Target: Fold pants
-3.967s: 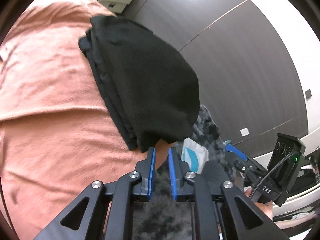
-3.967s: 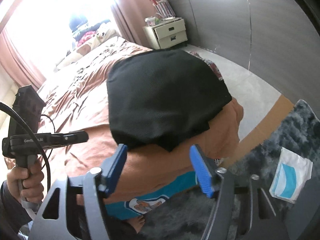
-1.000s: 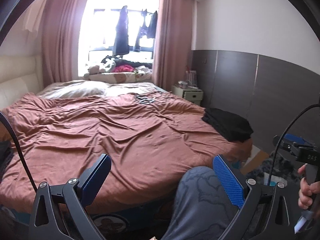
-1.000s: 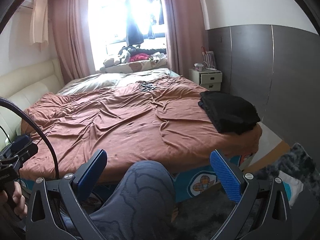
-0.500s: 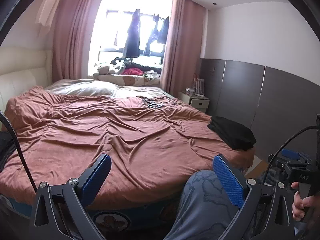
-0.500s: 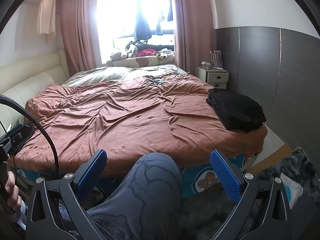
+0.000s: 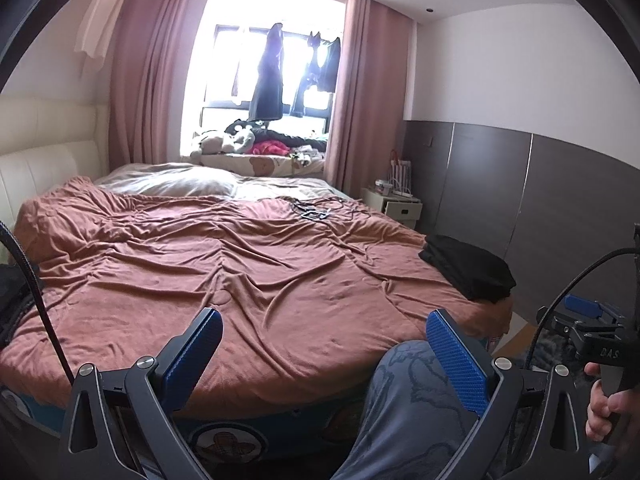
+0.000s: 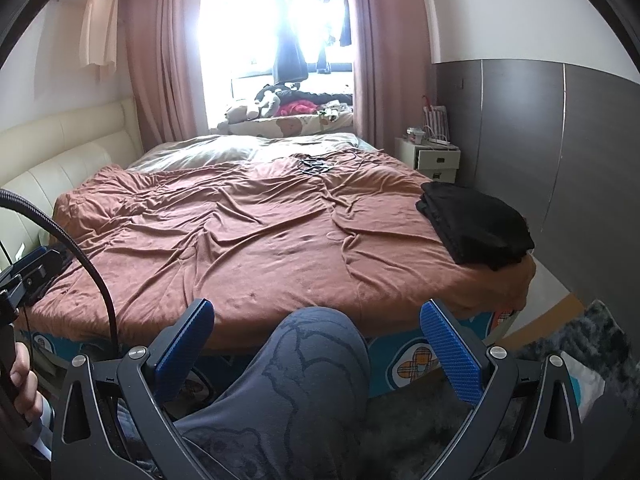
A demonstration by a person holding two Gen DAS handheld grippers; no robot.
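The black pants [image 7: 468,267] [image 8: 476,226] lie folded in a compact stack on the right corner of the bed, near its foot edge. My left gripper [image 7: 326,342] is open, well back from the bed, with nothing between its blue pads. My right gripper [image 8: 318,334] is also open and empty, held low in front of the bed's foot. Both are far from the pants. A knee [image 8: 316,360] in grey patterned trousers rises between the right gripper's fingers and shows in the left wrist view as the knee [image 7: 412,392].
The bed has a rumpled brown cover [image 7: 224,276] and cables [image 8: 314,166] near its far side. A white nightstand [image 8: 436,160] stands by the grey wall. A dark rug [image 8: 592,344] with a white bag lies at the right. A hand [image 7: 608,408] holds the other gripper's handle.
Four seconds ago both grippers were right at the folded pants, the left one nearly shut. They have pulled far back and both stand wide open. Over the last second the views rose slightly.
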